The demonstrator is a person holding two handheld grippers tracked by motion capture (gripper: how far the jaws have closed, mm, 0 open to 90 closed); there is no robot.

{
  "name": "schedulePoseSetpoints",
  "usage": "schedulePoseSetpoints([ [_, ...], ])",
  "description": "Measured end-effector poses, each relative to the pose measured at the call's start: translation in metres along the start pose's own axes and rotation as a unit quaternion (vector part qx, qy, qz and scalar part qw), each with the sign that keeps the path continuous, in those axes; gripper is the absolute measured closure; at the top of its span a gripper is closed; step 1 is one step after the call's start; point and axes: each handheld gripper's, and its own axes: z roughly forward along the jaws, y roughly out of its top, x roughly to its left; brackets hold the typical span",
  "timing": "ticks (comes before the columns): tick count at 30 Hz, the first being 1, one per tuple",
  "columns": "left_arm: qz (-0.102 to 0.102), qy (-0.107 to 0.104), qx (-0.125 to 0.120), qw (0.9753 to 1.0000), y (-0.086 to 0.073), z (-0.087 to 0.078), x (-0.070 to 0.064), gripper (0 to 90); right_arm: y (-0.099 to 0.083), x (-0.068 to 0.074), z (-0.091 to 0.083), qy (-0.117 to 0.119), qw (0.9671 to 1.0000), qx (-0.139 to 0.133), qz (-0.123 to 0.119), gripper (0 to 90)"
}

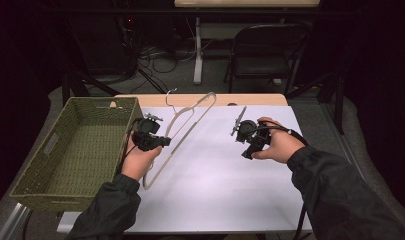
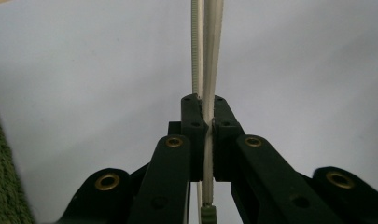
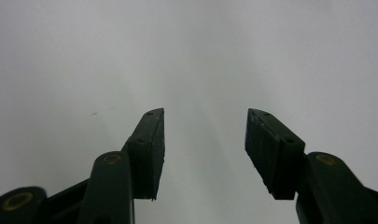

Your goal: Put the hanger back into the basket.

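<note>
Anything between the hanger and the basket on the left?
Nothing visible. The left gripper is shut on the hanger, which sits just right of the green basket. Only the basket's near side wall lies between them. The right gripper is open, off to the right.

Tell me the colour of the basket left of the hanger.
Olive green, woven. The basket shows best in the high view.

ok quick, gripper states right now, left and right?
Left gripper: closed on the hanger, fingers clamped on its bar.
Right gripper: open, nothing between its fingers, above the white table cover.
</note>
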Motion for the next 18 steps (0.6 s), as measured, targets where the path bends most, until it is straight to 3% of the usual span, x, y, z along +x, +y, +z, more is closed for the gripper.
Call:
schedulePoseSetpoints([
  [4,0.004,0.000,-0.011,0.9999,0.003,-0.021,-0.001,87.3,-0.001,0.000,-0.001,-0.001,1.0000,0.003,0.000,47.9],
  [10,0.013,-0.006,-0.028,0.9995,0.009,-0.065,0.000,87.3,0.000,0.001,-0.002,-0.001,1.0000,0.000,0.003,47.9],
  [13,0.018,-0.004,-0.027,0.9995,0.012,-0.083,0.006,87.3,0.000,0.002,-0.002,0.000,1.0000,-0.002,0.004,47.9],
  [18,0.009,-0.003,-0.024,0.9997,0.014,-0.103,0.024,87.3,-0.001,0.001,-0.002,-0.001,1.0000,0.001,0.001,47.9],
])
